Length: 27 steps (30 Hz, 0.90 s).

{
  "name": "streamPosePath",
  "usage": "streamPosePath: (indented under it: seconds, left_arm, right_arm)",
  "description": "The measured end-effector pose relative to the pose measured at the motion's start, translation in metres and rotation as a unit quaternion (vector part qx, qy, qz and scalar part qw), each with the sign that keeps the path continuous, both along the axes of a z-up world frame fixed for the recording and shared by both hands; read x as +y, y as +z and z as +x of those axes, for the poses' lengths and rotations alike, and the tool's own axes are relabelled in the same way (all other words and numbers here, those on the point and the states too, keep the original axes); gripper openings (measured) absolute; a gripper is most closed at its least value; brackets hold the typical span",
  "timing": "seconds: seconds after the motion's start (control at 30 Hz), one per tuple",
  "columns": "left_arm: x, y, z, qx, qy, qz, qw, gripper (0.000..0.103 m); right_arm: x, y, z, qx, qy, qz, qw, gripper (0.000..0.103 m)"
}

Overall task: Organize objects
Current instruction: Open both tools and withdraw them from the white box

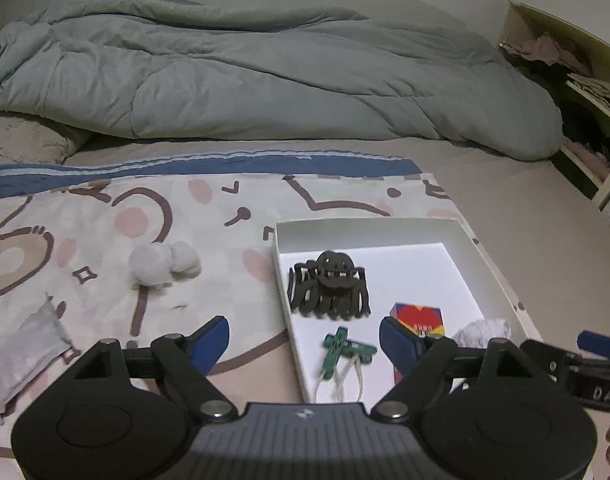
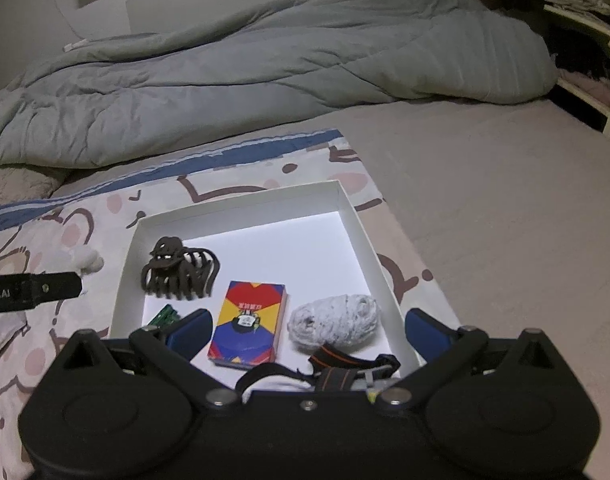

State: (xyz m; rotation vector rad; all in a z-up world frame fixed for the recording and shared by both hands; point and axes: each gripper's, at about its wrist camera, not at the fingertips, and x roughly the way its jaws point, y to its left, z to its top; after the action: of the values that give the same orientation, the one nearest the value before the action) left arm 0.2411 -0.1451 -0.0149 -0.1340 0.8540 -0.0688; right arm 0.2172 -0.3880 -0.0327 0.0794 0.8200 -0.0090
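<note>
A white shallow box [image 1: 289, 276] [image 2: 361, 232] lies on a cartoon-print cloth on the bed. In it are a dark hair claw [image 1: 331, 286] [image 2: 179, 272], a green clip with white cords [image 1: 343, 350] [image 2: 165, 316], a colourful card pack [image 1: 419, 318] [image 2: 249, 324], a grey-white yarn bundle [image 2: 337, 318] [image 1: 483, 330] and a black strap with orange trim [image 2: 341, 366]. My left gripper [image 1: 305, 340] is open over the box's near left corner, holding nothing. My right gripper [image 2: 307, 328] is open over the box's near edge, above the strap.
Two white fluffy pompoms [image 1: 163, 264] and a grey fabric pouch [image 1: 23, 354] lie on the cloth left of the box. A rumpled grey-green duvet [image 1: 265, 76] fills the far bed. A shelf with clothes [image 1: 585, 92] stands at the right.
</note>
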Motion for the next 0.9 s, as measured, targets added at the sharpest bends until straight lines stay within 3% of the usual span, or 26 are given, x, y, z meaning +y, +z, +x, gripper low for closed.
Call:
streamPosePath:
  seconds: [0.3, 0.9]
  left_arm:
    - [0.007, 0.01, -0.035, -0.006, 0.0, 0.046, 0.9989, 0.101]
    - [0.025, 0.002, -0.042, -0.015, 0.015, 0.037, 0.9991, 0.103]
  right_arm:
    - [0.015, 0.013, -0.024, -0.017, 0.008, 0.001, 1.0, 0.103]
    - [0.032, 0.013, -0.034, -0.02, 0.006, -0.016, 1.0, 0.103]
